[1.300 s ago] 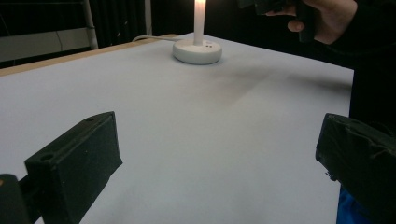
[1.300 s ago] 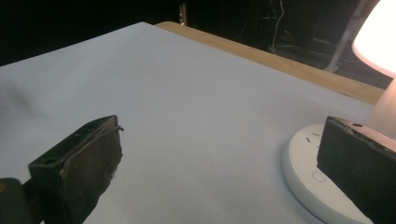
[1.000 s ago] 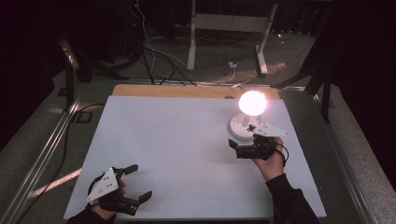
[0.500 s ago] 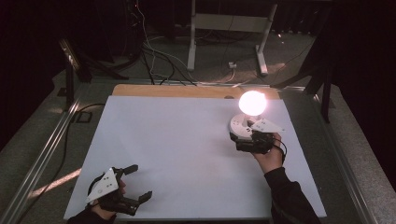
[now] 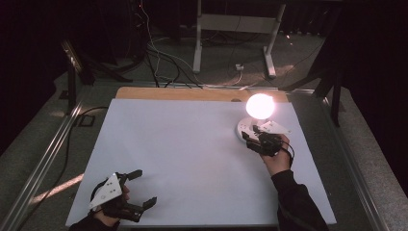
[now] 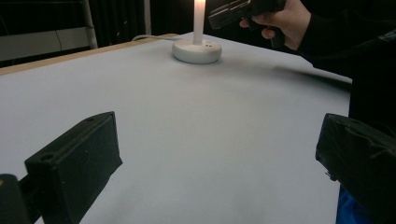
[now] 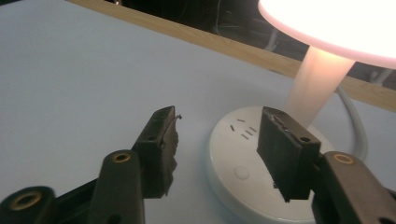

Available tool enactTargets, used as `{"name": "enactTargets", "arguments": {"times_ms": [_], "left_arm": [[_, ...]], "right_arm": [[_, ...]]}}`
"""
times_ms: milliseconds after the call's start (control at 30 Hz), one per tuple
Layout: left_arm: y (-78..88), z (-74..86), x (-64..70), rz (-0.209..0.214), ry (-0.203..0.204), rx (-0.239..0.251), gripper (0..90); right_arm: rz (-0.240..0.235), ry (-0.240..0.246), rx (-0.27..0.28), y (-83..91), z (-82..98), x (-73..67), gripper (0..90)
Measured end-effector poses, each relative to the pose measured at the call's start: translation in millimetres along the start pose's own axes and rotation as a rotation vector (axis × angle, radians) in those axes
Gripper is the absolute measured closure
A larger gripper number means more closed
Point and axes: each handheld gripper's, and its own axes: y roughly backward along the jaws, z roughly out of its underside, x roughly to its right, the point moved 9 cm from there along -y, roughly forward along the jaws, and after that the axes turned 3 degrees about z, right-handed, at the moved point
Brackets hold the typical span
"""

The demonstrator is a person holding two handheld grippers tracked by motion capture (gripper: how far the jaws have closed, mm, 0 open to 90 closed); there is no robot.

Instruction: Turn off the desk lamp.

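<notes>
A lit table lamp (image 5: pixel 260 106) stands at the far right of the white table, on a round white base (image 5: pixel 245 129) with a thin stem. My right gripper (image 5: pixel 250 137) hovers at the base's near edge. In the right gripper view its jaws (image 7: pixel 217 140) straddle the left part of the base (image 7: pixel 243 186), near a round button (image 7: pixel 241 172). They have just been closing and stand half apart, with nothing pinched between them. My left gripper (image 5: pixel 145 187) rests open and empty at the table's near left corner. Its view shows the lamp base (image 6: pixel 196 49) far ahead.
A white sheet (image 5: pixel 192 159) covers the table, and a wooden strip (image 5: pixel 192 94) runs along its far edge. The lamp's white cord (image 7: pixel 355 126) trails off behind the base. Cables and a stand's legs (image 5: pixel 231 43) lie on the dark floor beyond.
My right gripper has moved a little forward and down to the lamp base, and its jaws have narrowed. The left gripper has stayed where it was.
</notes>
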Motion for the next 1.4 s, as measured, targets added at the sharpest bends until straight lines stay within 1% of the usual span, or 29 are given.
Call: {"name": "enactTargets", "arguments": {"times_ms": [133,300,333,367,467,567,667,767,900,1067,1200,1400], "left_arm": [[-0.1,0.1,-0.1,-0.001,0.001,0.000,0.5],[0.0,0.3,-0.2,-0.001,0.001,-0.001,0.5],[0.1,0.2,-0.1,0.000,0.002,-0.001,0.5],[0.1,0.2,-0.2,0.000,0.001,0.000,0.5],[0.0,0.2,-0.1,-0.001,0.001,-0.001,0.5],[-0.1,0.2,0.0,-0.002,0.001,-0.001,0.5],[-0.4,0.4,0.1,-0.001,0.001,-0.002,0.5],[-0.5,0.5,0.1,-0.002,0.001,-0.003,0.5],[-0.6,0.7,0.1,-0.002,0.001,-0.004,0.5],[-0.9,0.8,0.4,0.000,0.000,-0.004,0.5],[-1.0,0.9,0.3,0.000,0.001,-0.004,0.5],[-0.8,0.9,0.4,0.001,0.000,-0.004,0.5]], "right_arm": [[0.010,-0.002,-0.005,-3.1,0.9,2.9,58.7],[0.002,-0.002,-0.020,-8.0,3.5,3.9,72.8],[-0.004,0.000,-0.029,-10.0,4.9,4.4,78.1],[-0.004,0.000,-0.029,-10.0,4.9,4.4,78.1],[-0.009,0.007,-0.036,-12.7,6.9,4.5,81.8],[0.016,0.008,-0.037,-14.4,8.1,8.0,89.1],[0.038,-0.008,-0.038,-16.3,8.9,12.7,89.5],[0.041,-0.022,-0.053,-19.3,11.7,14.3,89.6],[0.060,-0.031,-0.075,-24.5,16.8,16.2,89.7],[0.065,-0.051,-0.099,-30.4,22.5,17.4,89.7],[0.076,-0.052,-0.108,-32.8,25.2,18.9,89.7],[0.077,-0.062,-0.121,-36.0,29.8,20.2,89.8]]}}
